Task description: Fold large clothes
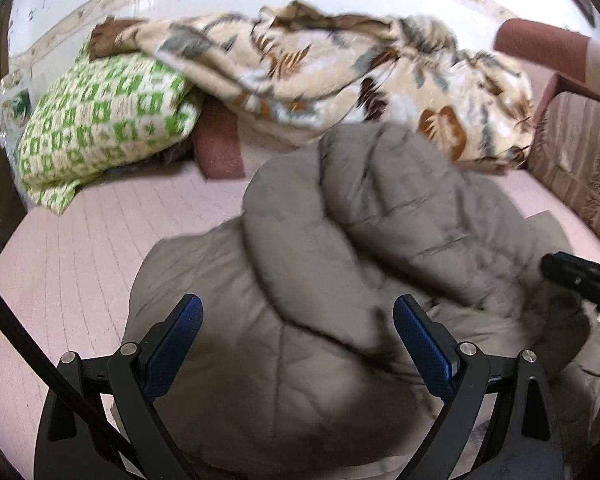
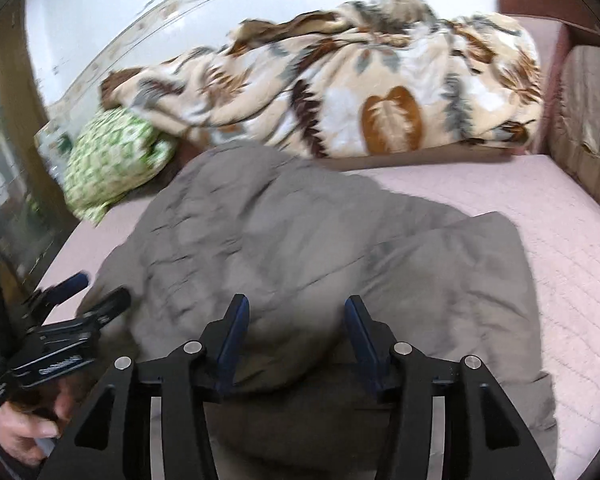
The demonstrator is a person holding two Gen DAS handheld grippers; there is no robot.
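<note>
Grey quilted jacket lies bunched on the pink bed cover, filling centre and lower part of both views; folds puffed up, edges blurred. In the right wrist view the jacket spreads from centre left to lower right, one flatter panel reaching right over the bed cover.

Left hand-held gripper: blue-padded fingers spread wide apart, jacket below and between them, pads not pressing on it. Seen from the right wrist view it sits at lower left, gripped by a hand at the bottom left corner, tips at the jacket's left edge.

Right hand-held gripper: fingers partly apart, a jacket fold bulging in the gap, pads clear of the cloth, nothing clamped. Its black tip enters the left wrist view at the right edge, over the jacket.

Behind the jacket, across the upper part of the frames: floral beige-brown blanket heaped against the wall, green-and-white patterned pillow at upper left, partly under the blanket. Reddish sofa arm at upper right. Striped cushion at the right edge
</note>
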